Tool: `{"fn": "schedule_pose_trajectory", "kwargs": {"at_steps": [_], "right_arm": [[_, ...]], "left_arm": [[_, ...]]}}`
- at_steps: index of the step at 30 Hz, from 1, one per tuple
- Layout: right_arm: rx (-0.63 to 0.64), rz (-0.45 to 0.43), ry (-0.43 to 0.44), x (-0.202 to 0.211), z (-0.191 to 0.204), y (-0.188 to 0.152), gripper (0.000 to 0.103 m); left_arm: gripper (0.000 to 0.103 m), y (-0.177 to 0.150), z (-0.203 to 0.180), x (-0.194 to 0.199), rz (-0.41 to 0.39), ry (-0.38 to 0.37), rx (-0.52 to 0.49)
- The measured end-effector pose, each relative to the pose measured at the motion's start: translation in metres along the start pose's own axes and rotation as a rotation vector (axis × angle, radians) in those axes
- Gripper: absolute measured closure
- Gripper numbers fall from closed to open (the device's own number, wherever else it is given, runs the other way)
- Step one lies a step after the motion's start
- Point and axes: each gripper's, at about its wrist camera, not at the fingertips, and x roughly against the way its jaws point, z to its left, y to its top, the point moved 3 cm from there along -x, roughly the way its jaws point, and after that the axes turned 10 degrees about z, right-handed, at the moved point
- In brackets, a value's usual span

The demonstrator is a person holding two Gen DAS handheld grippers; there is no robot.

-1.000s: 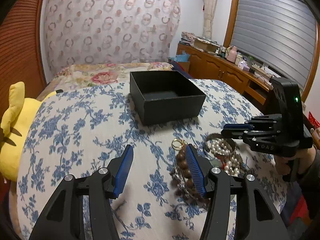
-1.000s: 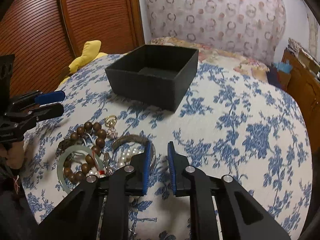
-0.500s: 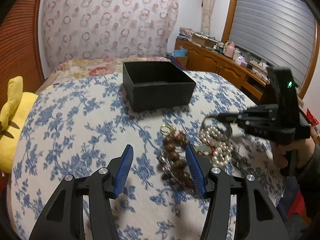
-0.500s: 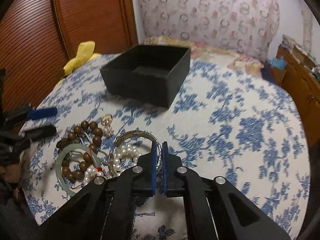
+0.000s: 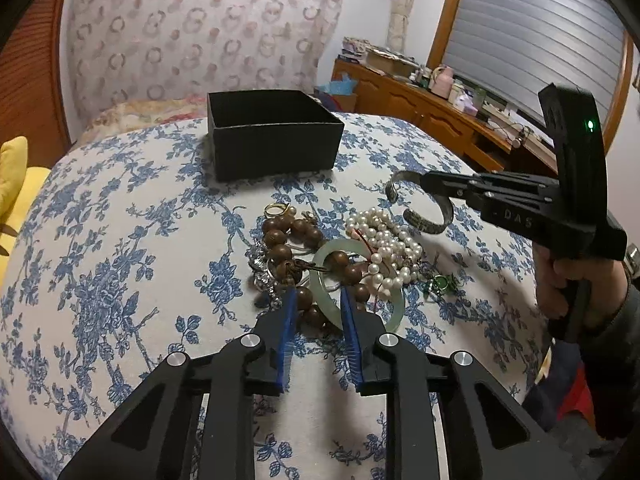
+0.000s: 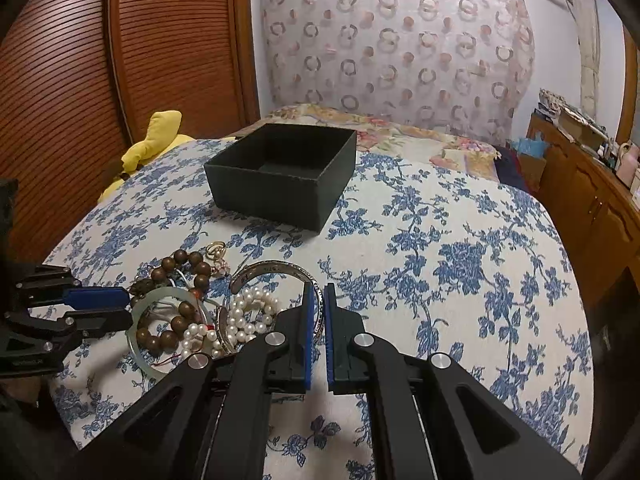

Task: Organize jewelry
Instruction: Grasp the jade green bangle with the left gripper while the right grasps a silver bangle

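The left gripper (image 5: pixel 318 300) sits low over the jewelry pile, its fingers parted astride the wooden bead bracelet (image 5: pixel 298 248) and jade bangle (image 5: pixel 394 312). Beside them lie pearls (image 5: pixel 384 240). The right gripper (image 6: pixel 319 300) pinches the silver cuff bracelet (image 5: pixel 430 222), raised above the floral tablecloth (image 5: pixel 120 240). Farther back stands the open black box (image 5: pixel 274 140).

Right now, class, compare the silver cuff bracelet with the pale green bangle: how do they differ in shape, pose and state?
The silver cuff bracelet is an open C with a gap; the pale green bangle is a closed ring. The cuff is lifted clear of the cloth, clamped in the right gripper; the bangle lies flat in the pile, tangled with beads, the left gripper open around it. Both are rigid wrist pieces.
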Motion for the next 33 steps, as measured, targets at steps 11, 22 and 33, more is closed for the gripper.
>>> {"fn": "schedule_pose_trajectory", "kwargs": {"at_steps": [11,22,33], "right_arm": [[-0.02,0.005,-0.001,0.0,-0.005,-0.009,0.097],[-0.025,-0.001,0.002,0.003,-0.006,-0.01,0.097],[-0.023,0.003,0.002,0.003,-0.007,-0.011,0.097]], "left_arm": [[0.091,0.004,-0.01,-0.002,0.004,0.004,-0.024],[0.091,0.02,-0.013,-0.026,0.049,0.068,-0.067],[0.095,0.026,-0.016,-0.033,0.067,0.106,-0.105]]}}
